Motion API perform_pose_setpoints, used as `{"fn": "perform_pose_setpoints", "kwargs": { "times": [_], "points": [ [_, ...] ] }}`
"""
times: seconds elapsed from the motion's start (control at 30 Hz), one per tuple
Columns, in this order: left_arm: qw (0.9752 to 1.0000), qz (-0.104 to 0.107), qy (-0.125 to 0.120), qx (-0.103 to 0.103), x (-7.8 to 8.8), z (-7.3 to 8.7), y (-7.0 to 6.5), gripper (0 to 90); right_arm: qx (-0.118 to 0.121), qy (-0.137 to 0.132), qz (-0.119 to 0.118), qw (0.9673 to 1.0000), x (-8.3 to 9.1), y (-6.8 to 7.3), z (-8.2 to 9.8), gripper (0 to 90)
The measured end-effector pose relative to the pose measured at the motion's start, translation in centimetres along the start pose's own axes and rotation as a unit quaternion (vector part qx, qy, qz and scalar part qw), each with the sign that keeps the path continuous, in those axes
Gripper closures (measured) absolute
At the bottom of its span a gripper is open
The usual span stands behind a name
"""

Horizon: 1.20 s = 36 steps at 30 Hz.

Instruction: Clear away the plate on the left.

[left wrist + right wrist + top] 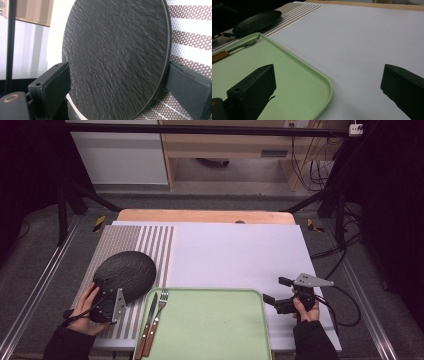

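Observation:
A round black slate plate (125, 272) rests on the striped placemat (155, 242) at the left. My left gripper (101, 289) is at the plate's near-left rim. In the left gripper view the plate (115, 57) stands between the two jaws, one against its top face and one under its rim, so my left gripper (118, 68) is shut on it. My right gripper (276, 290) hangs open and empty by the green tray's right edge. In its own view the right gripper (328, 68) spans the tray's (287, 75) corner and the white mat.
The green tray (210, 325) lies at the front centre, with a knife (149, 320) and a fork (161, 307) on its left side. A white mat (235, 255) covers the table's middle and right. The wooden table edge (200, 215) runs along the back.

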<state>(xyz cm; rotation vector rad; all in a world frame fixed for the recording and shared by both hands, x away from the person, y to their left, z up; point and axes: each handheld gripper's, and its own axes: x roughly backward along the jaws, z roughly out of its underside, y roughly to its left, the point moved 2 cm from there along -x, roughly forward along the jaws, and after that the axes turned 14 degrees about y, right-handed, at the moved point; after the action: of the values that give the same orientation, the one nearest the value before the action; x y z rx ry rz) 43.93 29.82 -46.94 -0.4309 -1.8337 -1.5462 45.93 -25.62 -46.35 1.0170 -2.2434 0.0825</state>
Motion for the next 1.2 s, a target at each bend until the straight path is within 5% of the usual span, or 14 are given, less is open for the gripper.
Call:
{"fn": "perform_pose_setpoints", "kwargs": {
  "times": [0.57, 0.87, 1.2],
  "points": [
    [0.9966, -0.073, 0.013, -0.035, -0.9, -0.6, -1.4, 20.9, -0.002, -0.002, -0.002, 1.0, 0.1, 0.0, 0.0, 0.6],
    [0.9944, -0.091, 0.007, -0.053, -0.7, -0.6, -2.2, 31.6, -0.001, -0.004, -0.001, 1.0, 0.1, -0.1, 0.0, 0.6],
    [0.9933, -0.088, 0.021, -0.072, -0.5, -0.5, -3.2, 54.5, -0.002, -0.003, -0.001, 1.0, 0.1, -0.1, 0.0, 0.6]
  ]
}}
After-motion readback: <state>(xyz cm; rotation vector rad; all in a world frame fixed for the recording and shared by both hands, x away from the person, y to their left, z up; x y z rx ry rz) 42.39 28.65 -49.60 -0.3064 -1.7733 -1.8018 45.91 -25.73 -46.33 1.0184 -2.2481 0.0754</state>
